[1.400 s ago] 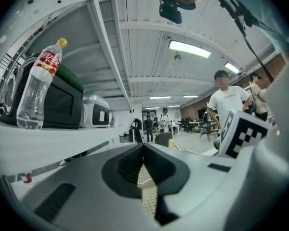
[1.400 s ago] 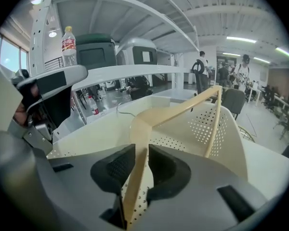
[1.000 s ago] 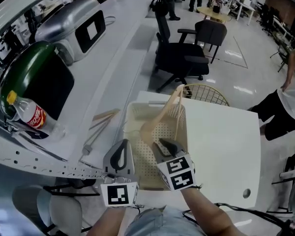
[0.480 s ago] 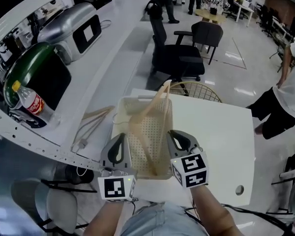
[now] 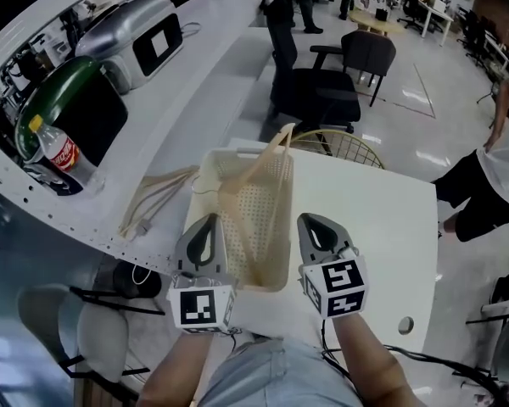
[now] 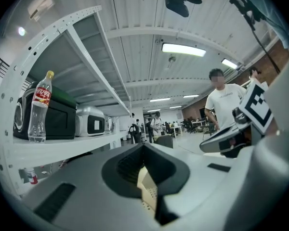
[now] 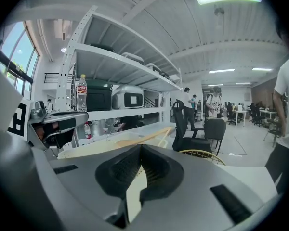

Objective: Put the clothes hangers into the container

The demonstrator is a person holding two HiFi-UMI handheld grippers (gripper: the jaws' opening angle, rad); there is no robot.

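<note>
A cream perforated basket (image 5: 267, 227) stands on the white table (image 5: 377, 244). One pale hanger (image 5: 270, 155) leans inside it, its end poking above the far rim. More pale hangers (image 5: 157, 195) lie on the counter to the left. My left gripper (image 5: 205, 220) hovers at the basket's near left corner, shut and empty. To the basket's right my right gripper (image 5: 311, 221) hangs over the table; its jaws have just been closing with nothing between them and now meet. In the right gripper view the basket (image 7: 96, 147) and hanger (image 7: 147, 136) lie beyond the shut right gripper (image 7: 140, 147).
On the counter stand a plastic bottle (image 5: 58, 153), a black and green appliance (image 5: 76, 117) and a silver machine (image 5: 140, 32). A black office chair (image 5: 318, 91) and a gold wire chair (image 5: 343, 153) are behind the table. A person (image 5: 492, 168) stands at right.
My right gripper has left the basket's inside and moved to its right over the table, jaws closing. The left gripper drew back a little. The hanger stays in the basket.
</note>
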